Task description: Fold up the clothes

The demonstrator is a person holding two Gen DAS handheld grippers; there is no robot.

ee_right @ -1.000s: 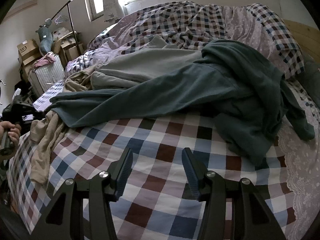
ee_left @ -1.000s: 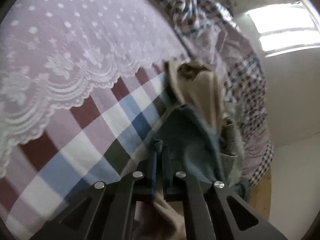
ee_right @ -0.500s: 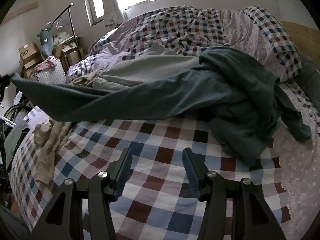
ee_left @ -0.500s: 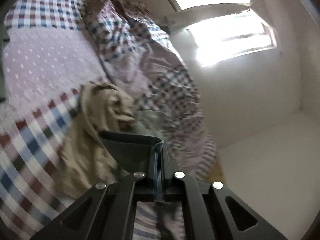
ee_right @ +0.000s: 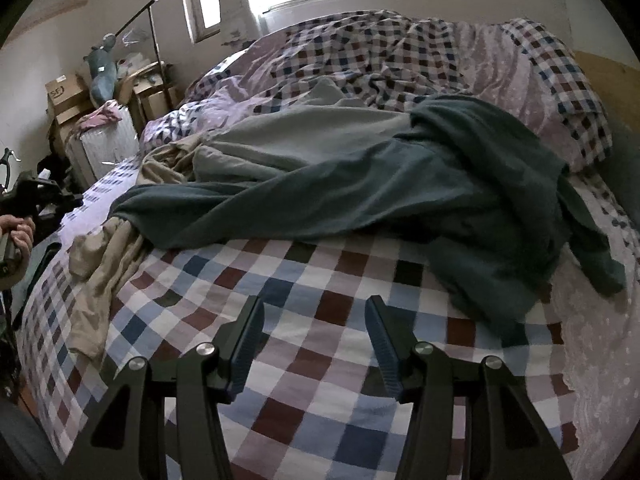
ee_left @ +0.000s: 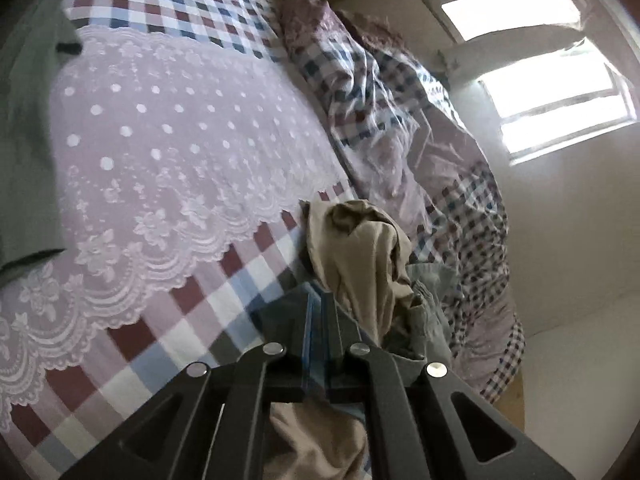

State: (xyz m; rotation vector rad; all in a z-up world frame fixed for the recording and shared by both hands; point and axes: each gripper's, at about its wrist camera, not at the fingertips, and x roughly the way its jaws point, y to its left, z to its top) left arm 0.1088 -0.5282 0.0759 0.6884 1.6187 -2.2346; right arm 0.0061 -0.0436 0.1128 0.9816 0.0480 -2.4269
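Observation:
A dark teal sweatshirt [ee_right: 460,200] sprawls across the checked bed [ee_right: 312,408], its long sleeve [ee_right: 168,216] lying slack toward the left edge. My left gripper [ee_left: 322,304] has its jaws opening, only a slit apart, with teal cloth [ee_left: 276,312] lying around the tips. In the right wrist view the left gripper [ee_right: 76,200], held by a hand [ee_right: 16,236], sits just short of the sleeve end. A beige garment [ee_left: 372,248] is crumpled beside it. My right gripper [ee_right: 316,320] hangs open over bare bedspread, holding nothing. A pale grey-green garment [ee_right: 320,132] lies behind the sweatshirt.
A crumpled checked duvet [ee_right: 380,48] fills the back of the bed. A lilac lace cover [ee_left: 160,140] spans the pillow end, near a wooden headboard [ee_right: 608,80]. Cardboard boxes [ee_right: 68,96] and a white suitcase [ee_right: 104,148] stand by the bed's left side.
Half a second ago the teal sleeve was pulled taut off the left of the bed; now it lies slack on the bedspread. The left gripper has swung back toward the bed. The right gripper has not moved.

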